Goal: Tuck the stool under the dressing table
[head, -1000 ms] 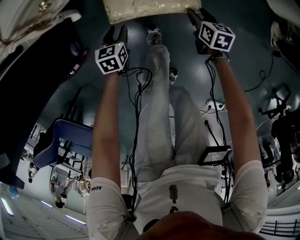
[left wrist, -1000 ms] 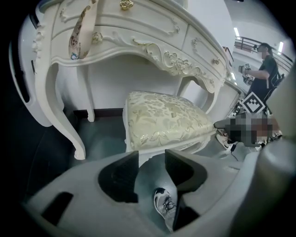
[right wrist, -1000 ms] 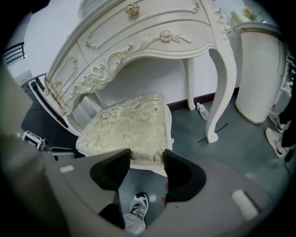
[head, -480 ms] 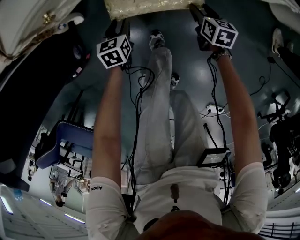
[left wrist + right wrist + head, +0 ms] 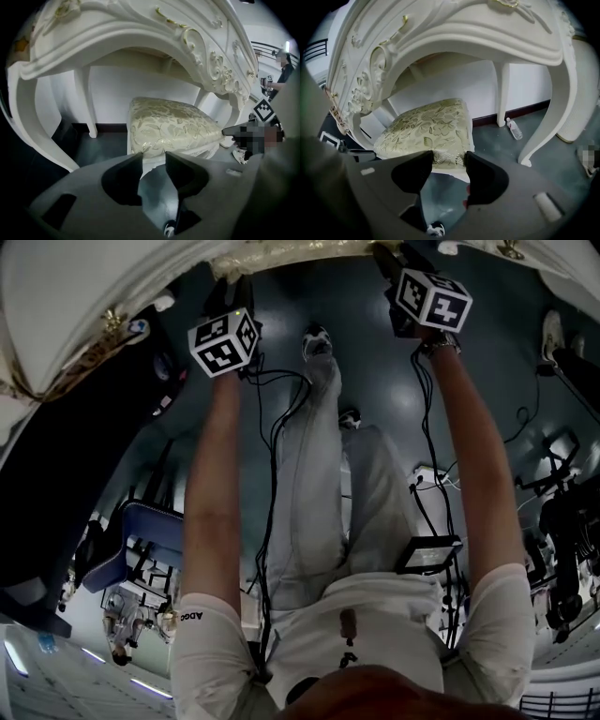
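Stool (image 5: 173, 126): stands on the floor (image 5: 103, 145) inside the kneehole of the dressing table (image 5: 154, 42). Most of the seat lies beneath the table's carved front, with the near edge toward the person.
Change, head view: a second ago the seat's near edge showed plainly across the top of the view. Now only a sliver shows there, and the table's white top has swung in over the upper left. Both tongs have gone forward with the stool.
Left tongs (image 5: 153, 154): spread partway, having just closed a little. The tips butt the seat's near-left corner, and I can see no pinch on it.
Right tongs (image 5: 449, 153): spread, width unchanged. The tips sit against the near edge by the right corner, with a stretch of trim showing in the gap, not clamped.
Reading: the stool is being shoved in, not carried, and the push looks even from both corners.
Progress: late. I judge it nearly tucked; a short further push may finish it.
Watch: the stool looks centred in the kneehole. A plastic bottle (image 5: 513, 128) lies by the rear leg (image 5: 502, 93), well apart from the stool.
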`<act>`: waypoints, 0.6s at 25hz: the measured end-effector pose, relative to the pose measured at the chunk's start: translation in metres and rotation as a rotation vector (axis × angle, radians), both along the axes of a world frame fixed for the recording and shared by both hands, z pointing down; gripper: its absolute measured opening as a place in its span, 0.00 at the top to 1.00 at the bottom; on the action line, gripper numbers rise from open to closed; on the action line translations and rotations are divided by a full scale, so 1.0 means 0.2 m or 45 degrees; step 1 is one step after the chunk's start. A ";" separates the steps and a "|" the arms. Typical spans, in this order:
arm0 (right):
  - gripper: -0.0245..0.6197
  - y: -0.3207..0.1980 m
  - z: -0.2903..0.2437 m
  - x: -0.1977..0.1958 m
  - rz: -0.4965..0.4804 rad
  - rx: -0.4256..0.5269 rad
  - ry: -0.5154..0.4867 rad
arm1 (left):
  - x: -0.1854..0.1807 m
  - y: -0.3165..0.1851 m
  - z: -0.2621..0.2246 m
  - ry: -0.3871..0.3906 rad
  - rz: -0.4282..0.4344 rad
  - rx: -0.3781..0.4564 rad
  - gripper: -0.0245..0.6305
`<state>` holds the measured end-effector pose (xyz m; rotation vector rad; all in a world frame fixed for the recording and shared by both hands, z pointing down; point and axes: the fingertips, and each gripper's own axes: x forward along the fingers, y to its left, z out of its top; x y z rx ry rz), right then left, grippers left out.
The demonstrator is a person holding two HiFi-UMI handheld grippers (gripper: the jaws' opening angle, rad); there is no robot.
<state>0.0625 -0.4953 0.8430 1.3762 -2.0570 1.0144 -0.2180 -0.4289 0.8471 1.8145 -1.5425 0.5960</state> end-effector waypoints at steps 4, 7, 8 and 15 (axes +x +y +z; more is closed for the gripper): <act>0.59 -0.06 -0.03 0.00 0.010 -0.008 0.019 | 0.00 -0.05 -0.01 -0.001 0.014 -0.002 0.71; 0.59 -0.04 -0.04 0.01 0.023 -0.010 0.030 | 0.01 0.00 -0.04 0.000 0.038 -0.003 0.73; 0.65 -0.02 -0.04 0.02 0.043 -0.009 0.040 | 0.01 0.03 -0.05 0.000 0.050 -0.003 0.75; 0.95 0.25 -0.18 0.02 0.055 0.046 0.033 | 0.09 0.31 -0.17 -0.021 0.115 -0.001 0.95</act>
